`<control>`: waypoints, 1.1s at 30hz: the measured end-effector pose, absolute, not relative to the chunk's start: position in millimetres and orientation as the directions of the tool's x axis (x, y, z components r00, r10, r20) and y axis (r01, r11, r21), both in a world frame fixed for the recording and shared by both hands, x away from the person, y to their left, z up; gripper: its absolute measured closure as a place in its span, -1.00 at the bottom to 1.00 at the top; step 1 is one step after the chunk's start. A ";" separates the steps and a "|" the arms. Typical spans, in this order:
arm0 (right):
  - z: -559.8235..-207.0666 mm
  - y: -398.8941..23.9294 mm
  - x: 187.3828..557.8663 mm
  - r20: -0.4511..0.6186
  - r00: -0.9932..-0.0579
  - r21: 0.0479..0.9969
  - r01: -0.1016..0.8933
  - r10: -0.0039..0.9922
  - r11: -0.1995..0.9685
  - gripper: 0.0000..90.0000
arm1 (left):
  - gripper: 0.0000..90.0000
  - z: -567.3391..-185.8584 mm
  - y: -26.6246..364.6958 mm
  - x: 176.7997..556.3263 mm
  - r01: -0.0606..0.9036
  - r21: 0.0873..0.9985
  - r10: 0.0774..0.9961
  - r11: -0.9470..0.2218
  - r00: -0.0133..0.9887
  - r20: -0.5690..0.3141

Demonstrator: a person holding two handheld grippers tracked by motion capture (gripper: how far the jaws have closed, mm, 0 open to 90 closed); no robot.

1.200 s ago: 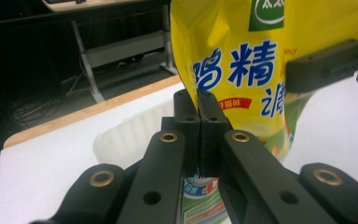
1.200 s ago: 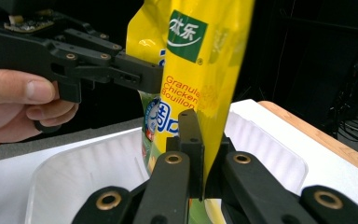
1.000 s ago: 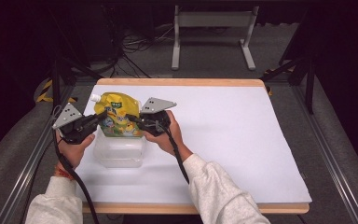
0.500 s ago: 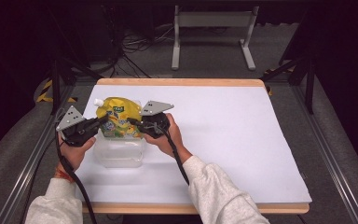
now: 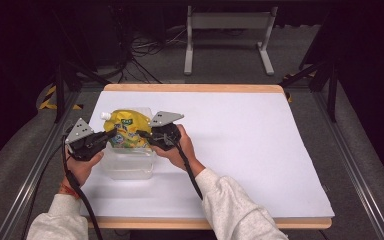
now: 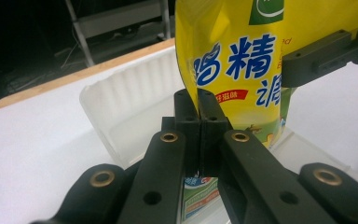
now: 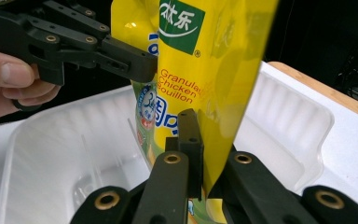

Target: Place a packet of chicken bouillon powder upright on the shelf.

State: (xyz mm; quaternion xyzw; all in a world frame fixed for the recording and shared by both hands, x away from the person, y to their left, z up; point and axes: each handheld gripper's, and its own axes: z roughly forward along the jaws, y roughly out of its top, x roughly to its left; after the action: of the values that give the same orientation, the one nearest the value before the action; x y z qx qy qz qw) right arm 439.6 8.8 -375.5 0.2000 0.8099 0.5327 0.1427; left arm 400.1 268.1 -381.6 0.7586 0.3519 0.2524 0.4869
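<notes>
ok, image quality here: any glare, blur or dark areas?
High view: white table sheet evenly lit, surroundings nearly black. Left gripper view: yellow printed pouch sharp, claw links at the bottom edge soft. Right gripper view: sheen on the pouch, clear ribbed plastic tray pale, low-contrast.

pouch (image 5: 128,128): glossy yellow foil-like plastic | tub (image 5: 128,165): clear ribbed plastic | table (image 5: 240,88): wood edge, matt white top | jaws: matt black plastic
</notes>
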 end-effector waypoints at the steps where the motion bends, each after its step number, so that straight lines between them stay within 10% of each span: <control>1: -376.7 9.0 439.5 -0.014 -0.878 0.920 0.176 0.478 0.350 0.99 | 0.98 -381.9 268.1 400.0 0.291 0.915 0.779 -0.281 0.625 0.040; 23: -384.9 15.2 437.7 -0.032 -0.882 0.906 0.173 0.470 0.387 0.98 | 0.98 -390.2 268.6 399.7 0.301 0.898 0.785 -0.320 0.615 0.074; 33: -381.1 5.0 437.4 -0.027 -0.858 0.907 0.194 0.512 0.372 0.65 | 0.92 -389.6 265.9 395.5 0.309 0.893 0.806 -0.326 0.585 0.092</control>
State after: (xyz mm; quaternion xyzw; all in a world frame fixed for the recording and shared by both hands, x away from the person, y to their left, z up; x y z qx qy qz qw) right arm 437.4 5.0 -381.1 0.2170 0.8140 0.5164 0.1540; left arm 395.5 265.9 -389.6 0.7666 0.3634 0.2747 0.4525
